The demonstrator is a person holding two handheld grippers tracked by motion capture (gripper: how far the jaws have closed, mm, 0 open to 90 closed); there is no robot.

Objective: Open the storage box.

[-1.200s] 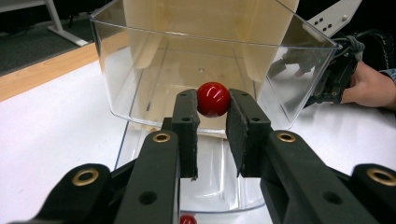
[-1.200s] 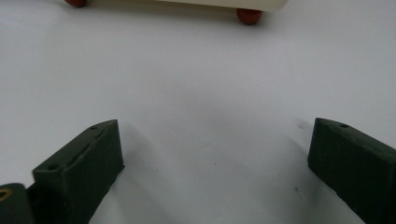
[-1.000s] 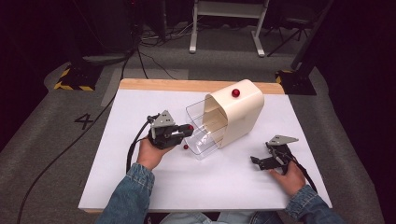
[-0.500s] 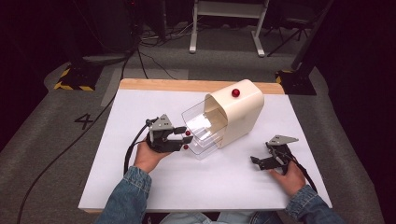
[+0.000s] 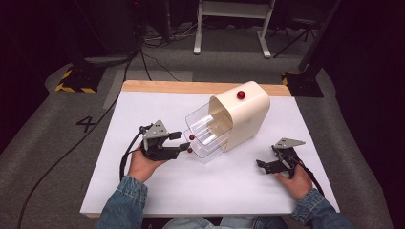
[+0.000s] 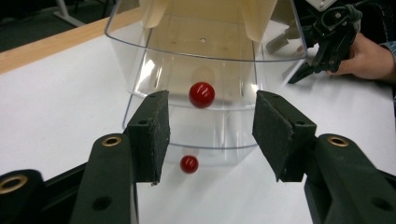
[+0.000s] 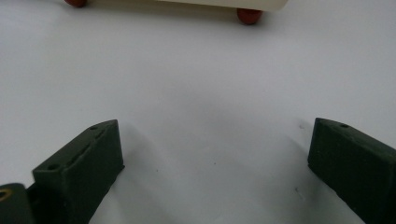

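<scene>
A cream drawer cabinet (image 5: 246,117) with a red ball on top (image 5: 241,95) stands mid-table. Its clear drawers (image 5: 207,129) are pulled out toward my left gripper (image 5: 184,141). In the left gripper view the upper drawer (image 6: 205,51) carries a red knob (image 6: 201,94), and a lower red knob (image 6: 189,164) sits near the table. My left gripper (image 6: 210,135) has just been opening. It stands open a short way back from both knobs, with nothing between its pads (image 6: 152,133). My right gripper (image 5: 262,164) rests open on the table to the right of the cabinet, nothing in it.
The white table top (image 5: 143,109) has a wooden far edge (image 5: 167,87). The right gripper view looks across bare white surface (image 7: 196,84) to the cabinet's base with a red foot (image 7: 249,15). The other hand's gripper (image 6: 329,42) appears beyond the drawer.
My left gripper opened, let go of the drawer's red knob and drew back to the left. The right gripper stayed where it was.
</scene>
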